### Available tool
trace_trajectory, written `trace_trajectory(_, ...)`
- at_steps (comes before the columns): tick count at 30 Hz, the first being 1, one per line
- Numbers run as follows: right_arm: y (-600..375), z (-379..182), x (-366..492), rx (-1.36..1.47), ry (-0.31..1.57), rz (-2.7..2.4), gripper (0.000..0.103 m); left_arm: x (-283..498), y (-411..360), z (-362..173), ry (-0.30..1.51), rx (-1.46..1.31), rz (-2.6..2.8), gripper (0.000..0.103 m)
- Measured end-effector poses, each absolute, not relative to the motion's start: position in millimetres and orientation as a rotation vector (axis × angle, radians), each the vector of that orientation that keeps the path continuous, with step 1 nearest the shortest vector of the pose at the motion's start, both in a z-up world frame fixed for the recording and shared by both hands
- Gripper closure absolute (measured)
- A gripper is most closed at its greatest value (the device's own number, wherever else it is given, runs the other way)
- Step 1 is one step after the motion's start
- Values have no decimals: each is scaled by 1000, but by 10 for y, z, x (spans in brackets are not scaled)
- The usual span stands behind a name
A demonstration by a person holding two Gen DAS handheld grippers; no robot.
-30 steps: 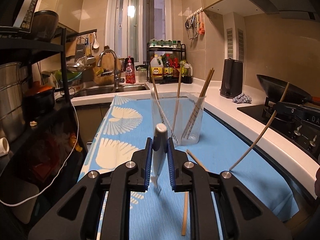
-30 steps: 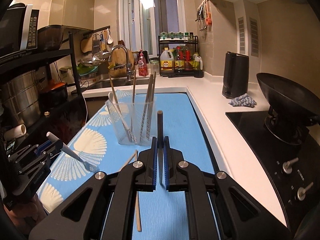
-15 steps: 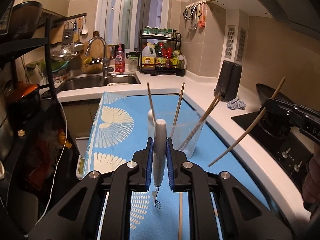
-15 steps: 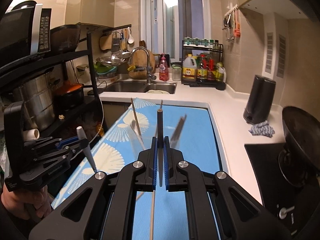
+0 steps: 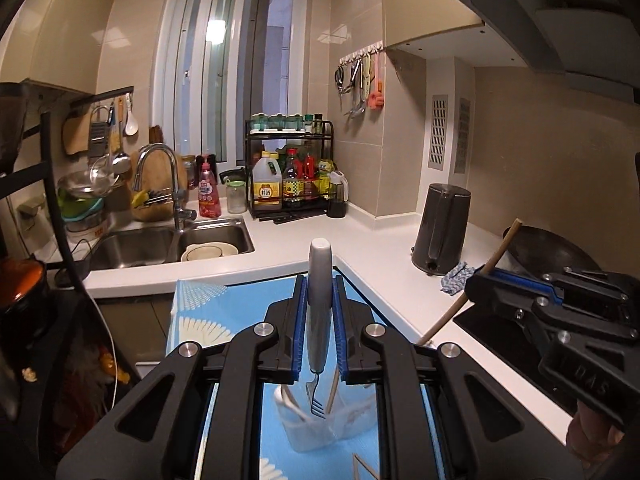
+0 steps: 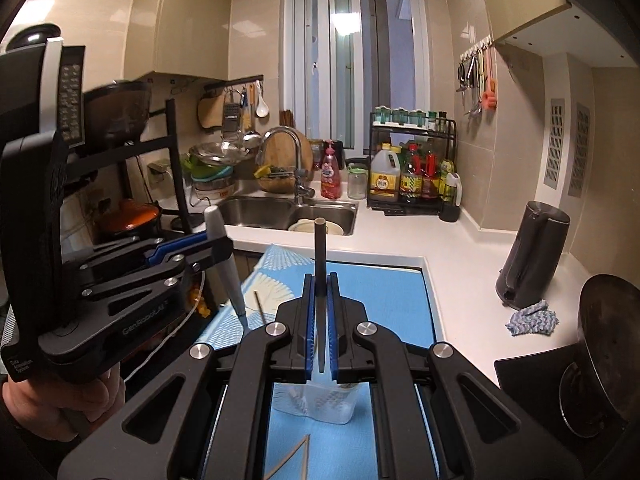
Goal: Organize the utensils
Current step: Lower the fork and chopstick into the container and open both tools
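Gripping a fork [image 5: 319,312] tines-down, the left hand-held gripper [image 5: 319,316] hangs over the clear cup's [image 5: 328,426] rim on the blue-matted bench [image 6: 384,292]; the right hand-held gripper [image 6: 320,320] clamps a chopstick [image 6: 320,280] alongside, above the same cup.

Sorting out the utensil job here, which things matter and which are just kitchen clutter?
In play: left gripper holding fork; right gripper holding chopstick; clear cup; loose chopsticks.
Clutter: kettle, cloth, wok, sauce bottles.
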State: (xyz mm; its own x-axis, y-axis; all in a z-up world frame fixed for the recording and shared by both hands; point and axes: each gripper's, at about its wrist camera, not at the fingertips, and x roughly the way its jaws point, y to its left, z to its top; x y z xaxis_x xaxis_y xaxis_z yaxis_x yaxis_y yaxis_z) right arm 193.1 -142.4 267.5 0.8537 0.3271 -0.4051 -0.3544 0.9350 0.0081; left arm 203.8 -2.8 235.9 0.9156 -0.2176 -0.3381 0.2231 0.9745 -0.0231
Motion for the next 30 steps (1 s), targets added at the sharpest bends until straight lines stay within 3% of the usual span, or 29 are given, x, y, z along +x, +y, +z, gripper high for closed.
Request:
trace_trajectory(7,-1399,2184,2314,-56,490,341,97,2475,-49,1705,425,18,-263,90)
trace_trajectory(15,-1326,1727,2420,-93,587,334,95,2391,-41,1232,488,6,-278,90)
trace_trajectory(16,-1332,1698,2410,-92,593,330,94,2373,-23,1226,485,1,-276,89)
trace_trajectory(18,-1327,1690,2349,-108,583,324,90,2325,-14,1261,474,9,-266,74)
trace_trajectory(20,-1327,1722,2273,-117,564,315,75,2292,0,1337,448,15,-251,68)
trace_trajectory(30,-1373,1968,1741,-135,454,276,74,1927,43,1471,409,9,-231,68)
